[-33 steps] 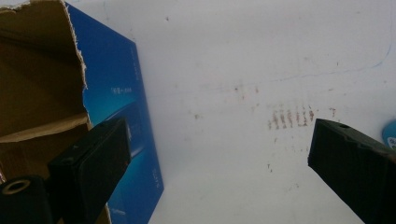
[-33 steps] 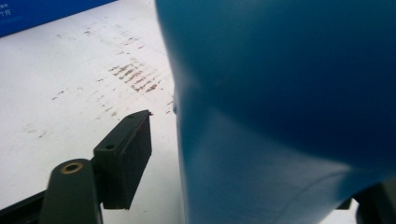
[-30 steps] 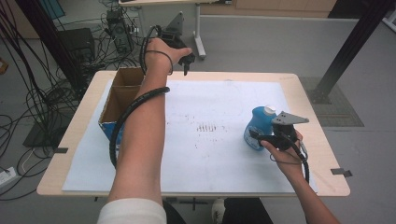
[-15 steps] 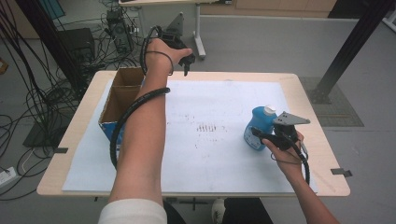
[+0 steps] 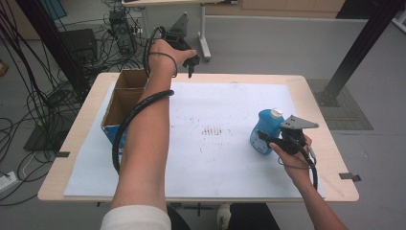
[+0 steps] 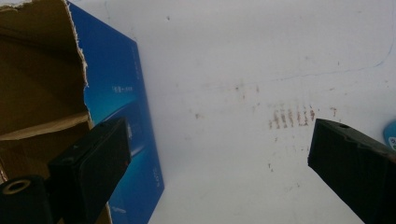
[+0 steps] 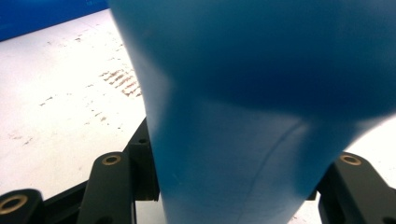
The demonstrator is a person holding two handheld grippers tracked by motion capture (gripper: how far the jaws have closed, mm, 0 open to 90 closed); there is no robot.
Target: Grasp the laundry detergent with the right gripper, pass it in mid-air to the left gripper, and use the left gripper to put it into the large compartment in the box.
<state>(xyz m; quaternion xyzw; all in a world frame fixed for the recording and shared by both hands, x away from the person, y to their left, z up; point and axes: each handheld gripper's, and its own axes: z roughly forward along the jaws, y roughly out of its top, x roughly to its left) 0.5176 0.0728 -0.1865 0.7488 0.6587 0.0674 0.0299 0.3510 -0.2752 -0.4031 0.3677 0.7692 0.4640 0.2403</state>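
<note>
A light wooden table (image 5: pixel 316 91) carries a large white paper sheet (image 5: pixel 215 158) marked with small brown smudges (image 5: pixel 215 130) near its middle, with an open brown cardboard box with blue sides (image 5: pixel 119 103) at its left and a blue plastic bottle with a white cap (image 5: pixel 264 129) at its right.

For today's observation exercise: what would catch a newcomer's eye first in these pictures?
First, the blue bottle with a white cap, standing at the right of the white sheet, with the right gripper shut on it. Next, the open cardboard box at the sheet's left edge, and the left gripper, jaws apart, held high over the table's far edge.
</note>
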